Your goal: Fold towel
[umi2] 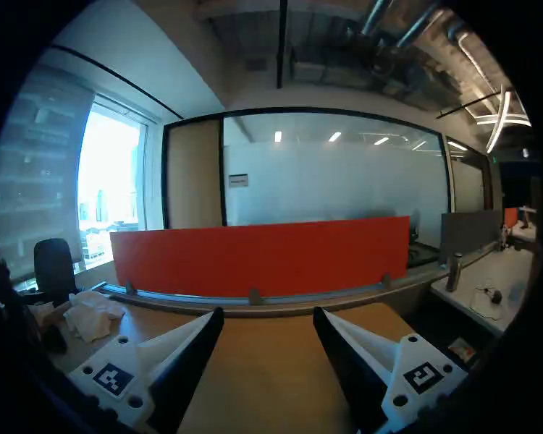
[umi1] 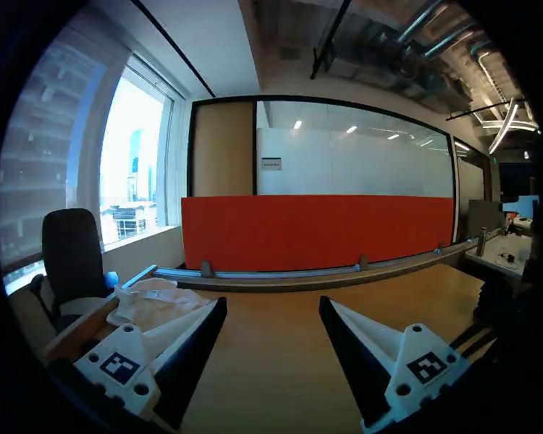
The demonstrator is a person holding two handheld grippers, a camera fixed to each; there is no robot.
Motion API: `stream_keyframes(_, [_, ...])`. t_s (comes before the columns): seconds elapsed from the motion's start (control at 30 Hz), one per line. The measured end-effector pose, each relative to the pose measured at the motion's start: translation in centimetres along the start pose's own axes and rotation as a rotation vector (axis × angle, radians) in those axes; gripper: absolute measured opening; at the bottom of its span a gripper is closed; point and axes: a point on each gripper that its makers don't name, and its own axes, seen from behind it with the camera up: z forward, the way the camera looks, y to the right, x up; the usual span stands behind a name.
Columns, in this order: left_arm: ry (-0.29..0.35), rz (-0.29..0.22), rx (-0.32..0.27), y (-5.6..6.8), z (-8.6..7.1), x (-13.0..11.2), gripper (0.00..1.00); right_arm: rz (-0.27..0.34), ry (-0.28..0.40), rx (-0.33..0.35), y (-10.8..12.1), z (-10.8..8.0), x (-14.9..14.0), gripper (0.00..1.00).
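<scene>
In the left gripper view a crumpled cream towel (umi1: 152, 300) lies on the wooden desk (umi1: 279, 340) at the far left, just beyond the left finger. My left gripper (umi1: 271, 307) is open over bare desk, holding nothing. In the right gripper view a crumpled white towel heap (umi2: 92, 312) sits at the desk's far left end, well left of my right gripper (umi2: 268, 315), which is open with nothing between its fingers above the wooden desk (umi2: 271, 362).
An orange divider panel (umi1: 315, 231) with a metal rail (umi1: 286, 273) bounds the desk's far edge. A black office chair (umi1: 70, 257) stands by the window at left. Another white desk (umi2: 489, 278) with small items is at right.
</scene>
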Motion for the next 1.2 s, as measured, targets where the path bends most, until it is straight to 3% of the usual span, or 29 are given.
stream_keyframes(0.2, [0.023,0.008,0.006,0.1,0.1,-1.1,0.94,-0.012,-0.01,0.001,-0.6,-0.2,0.1,0.95])
stream_keyframes(0.5, [0.051,0.026,0.018,-0.2,0.1,-3.8,0.94,0.028,0.007,0.007,-1.1,-0.3,-0.6,0.95])
stream_keyframes(1.2, [0.087,0.012,0.036,-2.3,-0.4,-11.2,0.94,0.036,0.054,0.014,-2.7,-0.1,-4.8,0.95])
